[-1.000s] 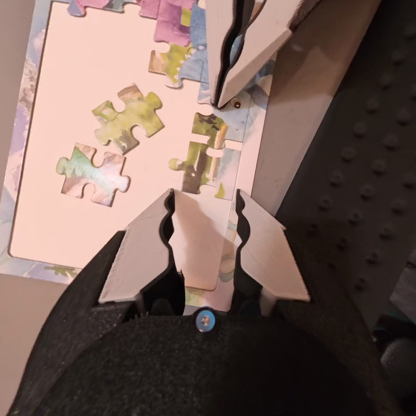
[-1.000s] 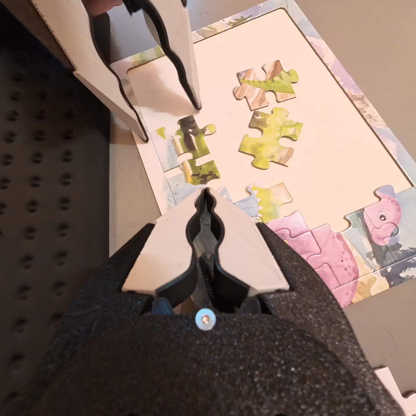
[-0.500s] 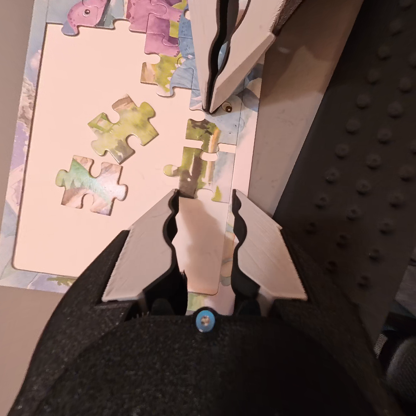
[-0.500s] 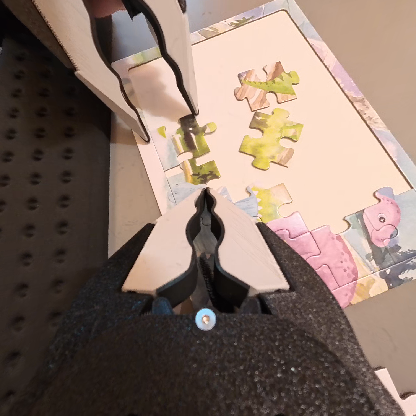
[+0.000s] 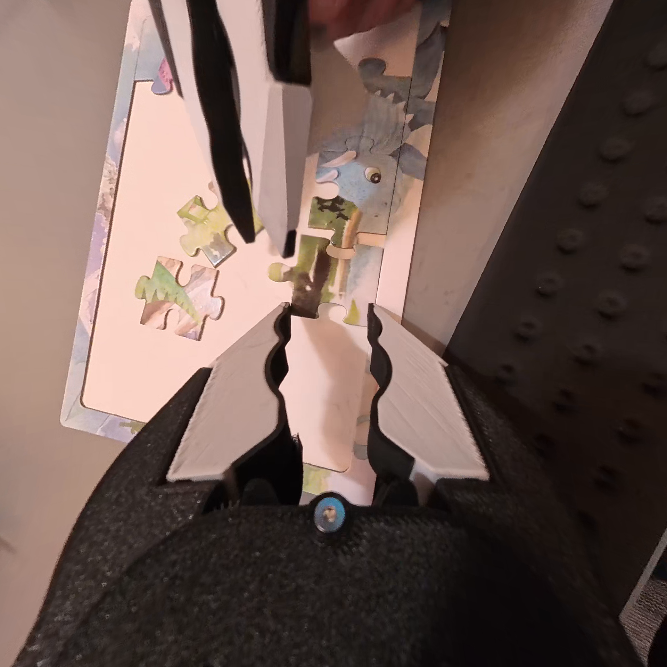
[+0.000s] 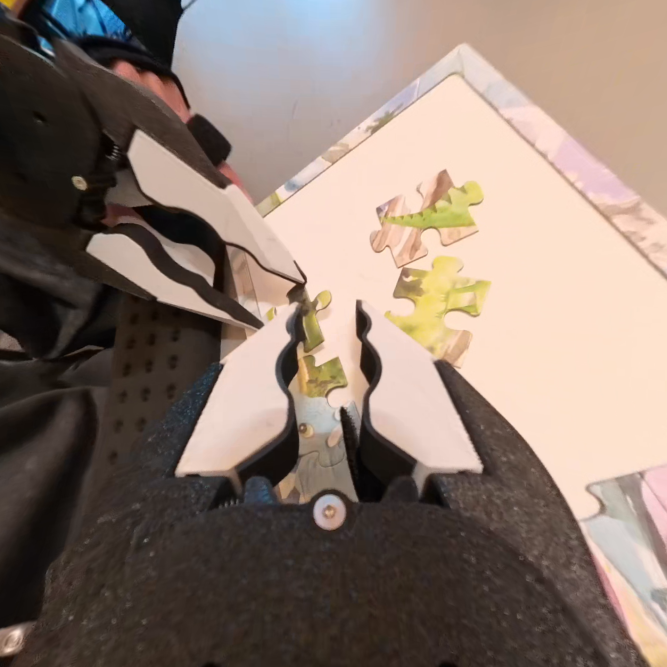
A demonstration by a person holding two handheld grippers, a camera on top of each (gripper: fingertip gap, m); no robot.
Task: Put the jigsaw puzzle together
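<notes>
We are working over the flat cardboard puzzle tray (image 5: 108, 252), its smooth cream floor mostly bare, lying on the table (image 5: 43, 144). Both our left claw (image 5: 328, 310) and right claw (image 6: 326, 305) are hanging released, grasping nothing. We are risking nudging the thin tree piece (image 5: 325, 278) out of its seat, since the left fingertips are crowding it. Two knobbed green pieces (image 6: 438, 303) are lying loose.

The left gripper (image 5: 328, 310) is hovering with jaws apart over the puzzle tray (image 5: 108, 223), its tips at the near edge of a tree piece (image 5: 325, 278) at 12 o'clock. The right gripper (image 5: 269, 242) is reaching down from 11 o'clock, its jaws slightly parted. Two loose pieces (image 5: 180, 299) are lying at 10 o'clock.
</notes>
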